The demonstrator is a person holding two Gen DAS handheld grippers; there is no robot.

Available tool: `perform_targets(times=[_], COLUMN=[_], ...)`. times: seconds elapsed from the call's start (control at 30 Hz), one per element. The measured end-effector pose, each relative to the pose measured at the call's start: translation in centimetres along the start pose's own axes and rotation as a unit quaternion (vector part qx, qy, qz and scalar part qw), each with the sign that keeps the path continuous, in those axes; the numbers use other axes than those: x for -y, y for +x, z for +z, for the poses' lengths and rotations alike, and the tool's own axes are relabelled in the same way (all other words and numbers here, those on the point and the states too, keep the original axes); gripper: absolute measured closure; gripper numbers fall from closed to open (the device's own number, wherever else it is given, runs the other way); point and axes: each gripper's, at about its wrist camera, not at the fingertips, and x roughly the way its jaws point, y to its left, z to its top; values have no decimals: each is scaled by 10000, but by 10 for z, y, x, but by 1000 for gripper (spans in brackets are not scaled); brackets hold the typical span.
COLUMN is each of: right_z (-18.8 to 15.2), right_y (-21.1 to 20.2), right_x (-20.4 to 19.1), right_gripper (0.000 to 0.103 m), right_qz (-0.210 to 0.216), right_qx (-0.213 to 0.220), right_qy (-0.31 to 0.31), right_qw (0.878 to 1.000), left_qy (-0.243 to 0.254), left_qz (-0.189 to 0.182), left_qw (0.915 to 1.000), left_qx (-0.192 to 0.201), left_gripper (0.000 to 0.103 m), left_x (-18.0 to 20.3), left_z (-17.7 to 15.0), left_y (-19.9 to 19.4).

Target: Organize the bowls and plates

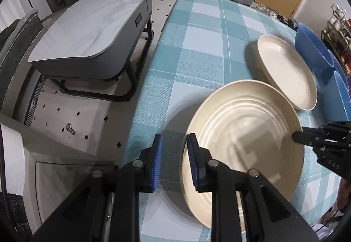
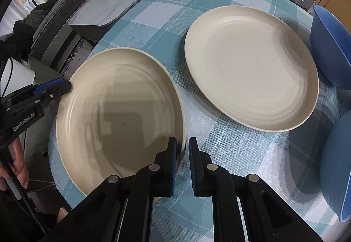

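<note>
A cream plate with ridged rings (image 1: 245,123) (image 2: 118,110) hangs a little above the checked tablecloth, casting a shadow under its left side. My right gripper (image 2: 182,150) is shut on its right rim and shows as a black tip (image 1: 296,136) in the left wrist view. My left gripper (image 1: 174,150) straddles the opposite rim, one pad over the plate and one outside it, with a gap left, so it is open; the right wrist view shows its tip (image 2: 65,86) at that rim. A second cream plate (image 1: 287,71) (image 2: 252,66) lies flat further back.
Two blue bowls (image 2: 329,44) (image 2: 337,165) stand at the table's right side, close to the second plate. The table's left edge (image 1: 140,97) drops to the floor, with a grey coffee table (image 1: 92,31) beside it. A person's hand (image 2: 19,167) holds the left gripper.
</note>
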Motion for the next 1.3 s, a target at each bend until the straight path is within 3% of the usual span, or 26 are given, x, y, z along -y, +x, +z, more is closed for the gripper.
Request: perform_targets(times=[0.27, 0.67, 0.87, 1.3], right_z=[3, 0, -2, -2], right_y=[1, -4, -1, -5], right_x=[3, 5, 2, 2], right_gripper=[92, 92, 92, 92], right_qz=[72, 109, 78, 144], right_qx=[-63, -12, -60, 70], right_qy=[8, 76, 10, -20], right_qw=[10000, 9999, 10000, 9999], left_qy=[-54, 11, -99, 67], left_qz=[-214, -277, -498, -402], left_qw=[9997, 9994, 9984, 9989], left_qx=[-42, -212, -268, -252], left_gripper=[68, 69, 68, 69], left_x=[-5, 0, -5, 2], left_z=[1, -4, -4, -9], left_y=[10, 13, 16, 12])
